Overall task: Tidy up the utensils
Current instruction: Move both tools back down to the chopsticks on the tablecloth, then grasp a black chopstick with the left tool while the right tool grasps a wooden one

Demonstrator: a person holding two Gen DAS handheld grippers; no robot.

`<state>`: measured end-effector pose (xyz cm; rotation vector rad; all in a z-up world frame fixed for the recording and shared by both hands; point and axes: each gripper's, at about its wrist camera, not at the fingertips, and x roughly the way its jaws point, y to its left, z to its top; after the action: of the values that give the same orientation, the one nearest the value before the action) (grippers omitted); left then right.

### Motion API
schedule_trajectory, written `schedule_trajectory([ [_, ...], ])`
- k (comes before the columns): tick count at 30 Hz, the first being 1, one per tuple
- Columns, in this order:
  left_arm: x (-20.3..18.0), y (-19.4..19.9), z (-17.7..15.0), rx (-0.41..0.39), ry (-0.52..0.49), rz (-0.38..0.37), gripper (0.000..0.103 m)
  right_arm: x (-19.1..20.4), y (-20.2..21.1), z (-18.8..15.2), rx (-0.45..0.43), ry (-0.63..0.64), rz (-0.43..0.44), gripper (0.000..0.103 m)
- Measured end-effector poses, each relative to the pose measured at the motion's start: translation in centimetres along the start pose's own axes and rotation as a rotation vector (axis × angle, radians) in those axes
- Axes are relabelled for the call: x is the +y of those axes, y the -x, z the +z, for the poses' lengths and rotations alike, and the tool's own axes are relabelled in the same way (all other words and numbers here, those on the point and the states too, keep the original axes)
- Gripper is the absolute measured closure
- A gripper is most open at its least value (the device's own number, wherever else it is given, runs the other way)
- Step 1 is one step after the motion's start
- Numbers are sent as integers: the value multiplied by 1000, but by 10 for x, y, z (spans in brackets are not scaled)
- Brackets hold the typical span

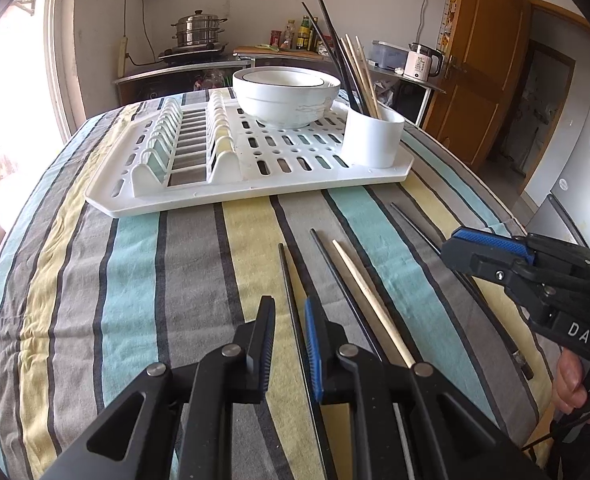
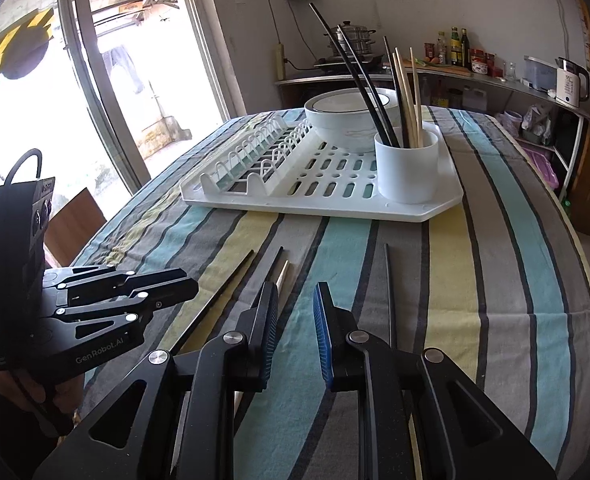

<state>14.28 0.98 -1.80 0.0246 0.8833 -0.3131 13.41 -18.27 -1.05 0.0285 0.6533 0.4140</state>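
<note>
Left gripper, marked "GenRobot.AI", and right gripper, marked "DAS", hover with jaws narrowly apart, empty, above chopsticks

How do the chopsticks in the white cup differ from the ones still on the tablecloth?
The chopsticks in the white cup stand leaning, ends fanned above its rim; the loose chopsticks lie flat on the striped tablecloth. The cup holds several pale wooden ones; only one pale stick lies on the cloth, the rest black. Both groups mix black and pale wood.

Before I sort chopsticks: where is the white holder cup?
In both views the white holder cup stands on the drying rack's front right corner, beside the bowls.
</note>
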Motion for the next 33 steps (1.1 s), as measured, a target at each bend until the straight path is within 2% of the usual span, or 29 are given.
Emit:
schedule_trajectory([
  [10,-4,-30,6,77,-12,24,88,2,-20,1,50,-9,-12,84],
  [13,-6,-32,8,71,-18,36,88,3,-25,3,63,-8,-15,84],
  [16,-4,-32,8,66,-21,53,97,6,-31,5,78,-8,-16,84],
  [25,15,-17,6,32,47,24,98,16,-57,7,157,16,-15,84],
  [33,24,3,10,-16,62,20,98,20,-76,13,202,31,-57,84],
])
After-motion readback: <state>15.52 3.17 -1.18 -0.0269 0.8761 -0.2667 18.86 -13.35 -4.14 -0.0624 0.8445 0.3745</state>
